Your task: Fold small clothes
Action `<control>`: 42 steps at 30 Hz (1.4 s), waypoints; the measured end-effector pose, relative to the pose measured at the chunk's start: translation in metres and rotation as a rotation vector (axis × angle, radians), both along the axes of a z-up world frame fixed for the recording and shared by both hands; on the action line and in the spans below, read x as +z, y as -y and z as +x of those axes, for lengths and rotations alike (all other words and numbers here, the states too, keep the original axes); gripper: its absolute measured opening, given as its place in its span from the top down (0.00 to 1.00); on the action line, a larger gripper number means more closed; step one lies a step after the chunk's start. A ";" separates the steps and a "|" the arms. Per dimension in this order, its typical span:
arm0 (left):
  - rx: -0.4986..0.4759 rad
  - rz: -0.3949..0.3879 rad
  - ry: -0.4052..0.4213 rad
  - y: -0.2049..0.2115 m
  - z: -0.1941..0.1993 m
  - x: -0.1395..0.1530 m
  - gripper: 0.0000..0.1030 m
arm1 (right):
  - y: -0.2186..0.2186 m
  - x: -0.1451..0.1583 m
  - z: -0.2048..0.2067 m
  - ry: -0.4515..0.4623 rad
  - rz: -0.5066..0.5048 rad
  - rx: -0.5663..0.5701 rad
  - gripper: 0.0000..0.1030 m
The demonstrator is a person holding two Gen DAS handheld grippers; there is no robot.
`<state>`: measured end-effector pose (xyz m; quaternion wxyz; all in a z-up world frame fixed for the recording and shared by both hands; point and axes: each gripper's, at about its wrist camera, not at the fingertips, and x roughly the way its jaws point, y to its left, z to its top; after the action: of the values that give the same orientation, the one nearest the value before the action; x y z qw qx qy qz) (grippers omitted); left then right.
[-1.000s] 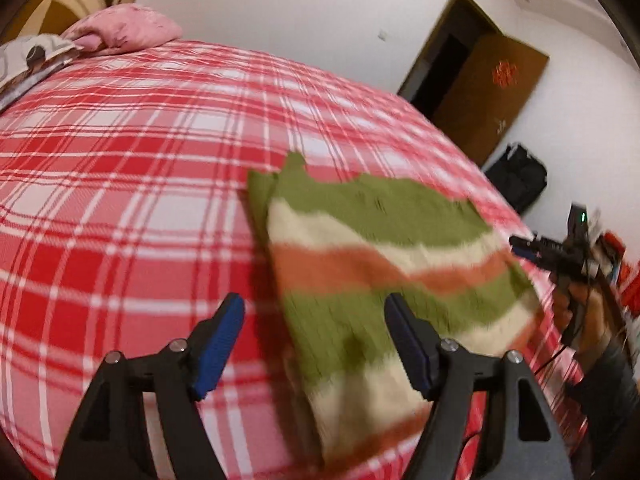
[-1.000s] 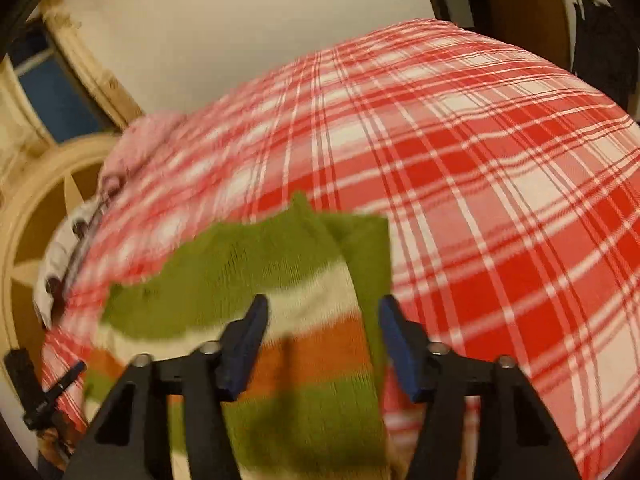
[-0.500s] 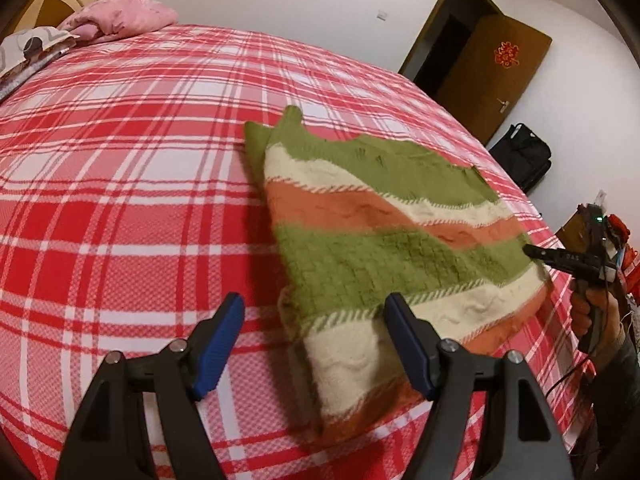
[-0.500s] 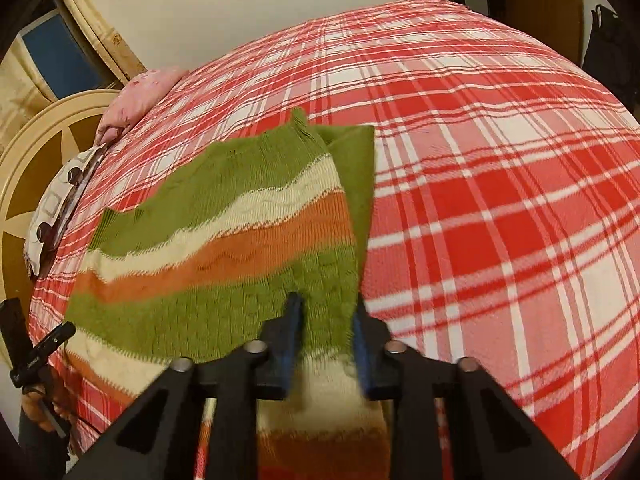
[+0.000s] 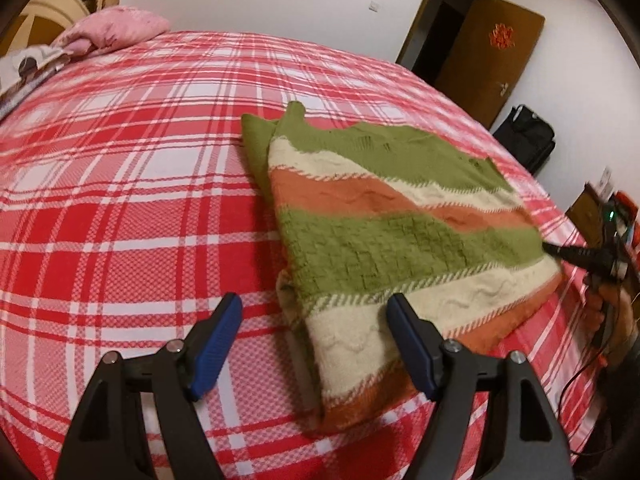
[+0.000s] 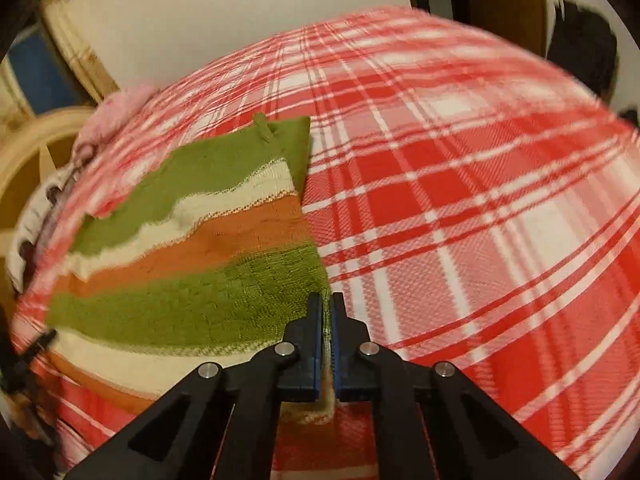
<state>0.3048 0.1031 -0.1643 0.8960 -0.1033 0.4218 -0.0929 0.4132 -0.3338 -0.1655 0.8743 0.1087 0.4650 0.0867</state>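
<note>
A knit sweater [image 5: 384, 240] striped green, cream and orange lies folded flat on the red plaid bedspread [image 5: 120, 184]. My left gripper [image 5: 314, 312] hovers open over the sweater's near cream-and-orange hem corner, its blue pads [image 5: 218, 338] apart and touching nothing. In the right wrist view my right gripper [image 6: 326, 300] is shut on the sweater [image 6: 192, 264] at its right edge, with cream fabric pinched between the pads. That right gripper [image 5: 560, 250] also shows in the left wrist view at the sweater's far side, held by a hand.
A pink pillow [image 5: 116, 32] and a patterned cloth [image 5: 28, 68] lie at the head of the bed by a wooden headboard [image 6: 36, 152]. A brown door [image 5: 492, 52] and a black bag [image 5: 524, 140] stand beyond the bed's far side.
My right gripper has come down onto the sweater's edge and its jaws have gone from wide apart to shut on the fabric. The left gripper has stayed nearly in place.
</note>
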 end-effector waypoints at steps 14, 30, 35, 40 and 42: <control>-0.063 0.194 -0.007 0.024 -0.021 -0.010 0.09 | -0.057 0.036 -0.043 0.124 -0.036 0.113 0.53; -0.042 0.167 0.020 0.021 -0.033 -0.012 0.06 | -0.211 0.035 -0.061 0.126 -0.105 0.372 0.52; -0.042 0.155 0.027 0.019 -0.035 -0.011 0.05 | -0.255 0.004 -0.060 0.085 -0.160 0.418 0.52; -0.050 0.150 0.028 0.019 -0.039 -0.011 0.03 | -0.252 -0.008 -0.074 0.107 -0.210 0.419 0.52; -0.055 0.152 0.027 0.020 -0.040 -0.011 0.01 | -0.254 -0.008 -0.077 0.106 -0.226 0.427 0.52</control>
<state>0.2646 0.0830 -0.1756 0.9039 -0.0221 0.4184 -0.0865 0.3360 -0.0802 -0.1736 0.8658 -0.0954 0.4379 0.2226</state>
